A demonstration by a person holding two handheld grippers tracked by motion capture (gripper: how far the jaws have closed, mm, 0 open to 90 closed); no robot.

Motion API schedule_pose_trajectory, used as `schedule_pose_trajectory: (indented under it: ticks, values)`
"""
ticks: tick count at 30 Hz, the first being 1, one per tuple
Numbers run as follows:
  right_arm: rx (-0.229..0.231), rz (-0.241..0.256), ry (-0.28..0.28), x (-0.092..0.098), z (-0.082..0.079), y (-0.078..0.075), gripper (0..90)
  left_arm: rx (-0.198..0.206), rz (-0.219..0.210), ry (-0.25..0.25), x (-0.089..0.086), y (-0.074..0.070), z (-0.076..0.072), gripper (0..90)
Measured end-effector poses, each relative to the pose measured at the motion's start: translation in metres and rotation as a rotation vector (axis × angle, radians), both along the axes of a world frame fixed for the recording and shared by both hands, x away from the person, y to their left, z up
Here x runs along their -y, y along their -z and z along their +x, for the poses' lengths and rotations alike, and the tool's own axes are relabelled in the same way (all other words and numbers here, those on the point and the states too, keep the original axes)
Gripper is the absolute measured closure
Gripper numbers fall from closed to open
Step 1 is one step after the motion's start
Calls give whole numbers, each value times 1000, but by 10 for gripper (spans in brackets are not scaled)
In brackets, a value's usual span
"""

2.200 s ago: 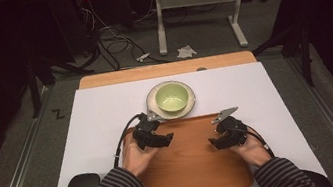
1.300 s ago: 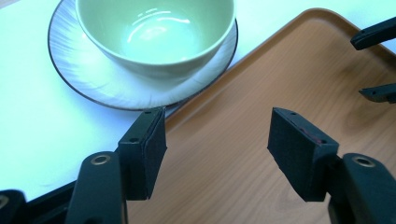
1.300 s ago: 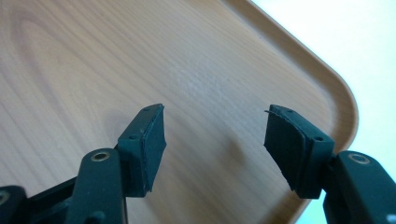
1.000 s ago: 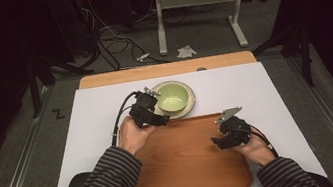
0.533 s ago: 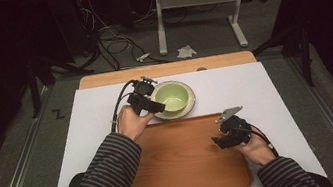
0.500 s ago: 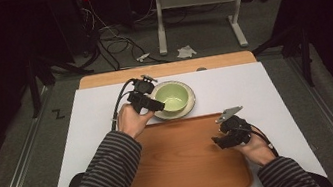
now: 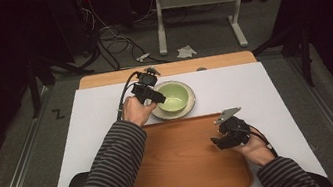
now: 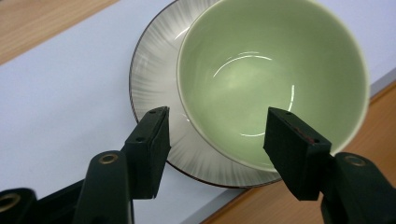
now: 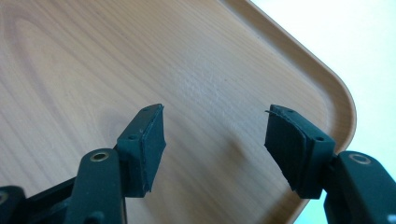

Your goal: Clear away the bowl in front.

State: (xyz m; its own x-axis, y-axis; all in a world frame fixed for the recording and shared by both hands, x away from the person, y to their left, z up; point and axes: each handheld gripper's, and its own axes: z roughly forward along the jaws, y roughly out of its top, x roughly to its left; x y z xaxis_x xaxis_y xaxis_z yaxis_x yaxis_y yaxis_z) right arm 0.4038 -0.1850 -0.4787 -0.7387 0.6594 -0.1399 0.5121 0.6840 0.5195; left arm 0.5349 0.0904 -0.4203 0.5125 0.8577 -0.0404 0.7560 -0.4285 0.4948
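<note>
A pale green bowl (image 7: 175, 95) (image 8: 275, 70) sits on a white ribbed saucer (image 7: 176, 113) (image 8: 154, 65) on the white mat, just beyond the wooden tray (image 7: 187, 171) (image 9: 93, 60). My left gripper (image 7: 156, 96) (image 8: 224, 135) is open at the bowl's left rim, one jaw outside the rim over the saucer, the other over the bowl's inside. My right gripper (image 7: 219, 142) (image 9: 215, 140) hangs open over the right part of the tray, with nothing between its jaws.
The white mat (image 7: 254, 84) covers the table, with a strip of bare wood (image 7: 101, 79) at the far edge. Beyond the table are floor cables (image 7: 111, 46) and a desk frame (image 7: 196, 7).
My left gripper has moved from the tray's near-left edge forward to the bowl's left rim. The right gripper has stayed over the tray.
</note>
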Motion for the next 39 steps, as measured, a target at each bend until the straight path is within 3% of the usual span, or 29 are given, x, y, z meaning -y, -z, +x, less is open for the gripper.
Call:
schedule_pose_trajectory:
  ticks: [8,23,31,39]
  values:
    - [0,-6,-4,-2,-1,1,394,-27,15,-19,-2,11,10,445]
    - [-6,-19,-19,-4,-1,3,393,-86,-23,-71,-3,26,24,531]
    - [-8,-29,-44,-8,-1,5,391,-128,-22,-63,7,30,33,635]
    - [6,-16,-22,-6,-1,2,386,-166,-14,-86,8,35,37,740]
